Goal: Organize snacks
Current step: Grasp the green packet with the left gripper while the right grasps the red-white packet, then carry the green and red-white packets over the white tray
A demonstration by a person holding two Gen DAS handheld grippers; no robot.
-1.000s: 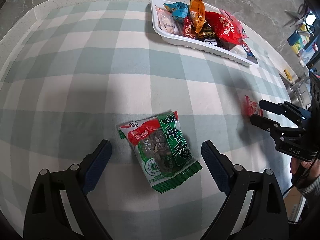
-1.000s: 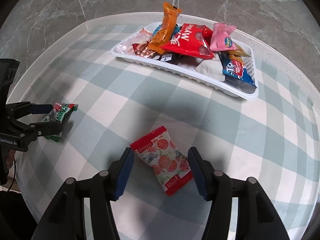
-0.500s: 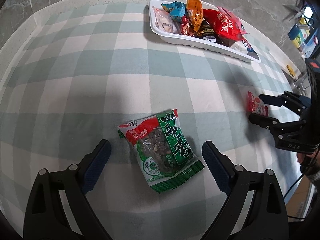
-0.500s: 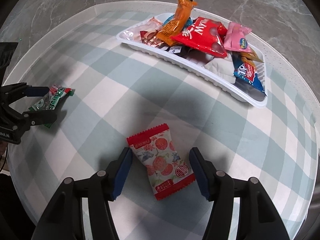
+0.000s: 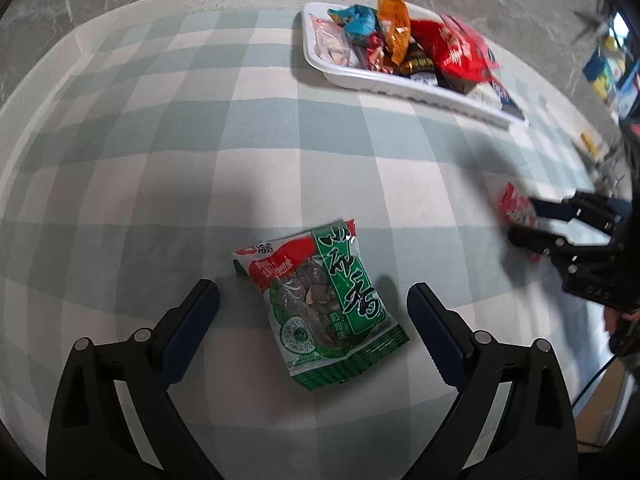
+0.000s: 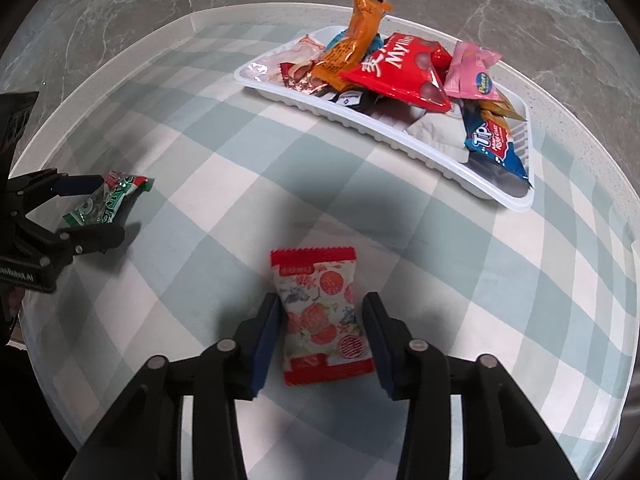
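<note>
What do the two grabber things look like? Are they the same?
Nearly the same. The left gripper and the right gripper are both black plastic frames with round silver rivets. Each has two fingers lined with dark blue pads. Small white lettering is printed on their bodies, too blurred to read fully. A thin dark cable hangs near the right gripper in the left view.

Glossy plastic snack wrappers (image 6: 400, 72) heaped in a smooth white plastic tray (image 6: 404, 130). The tray rests on a matt checked cloth (image 6: 192, 184), with polished grey marble-look floor (image 6: 120, 8) beyond it.
</note>
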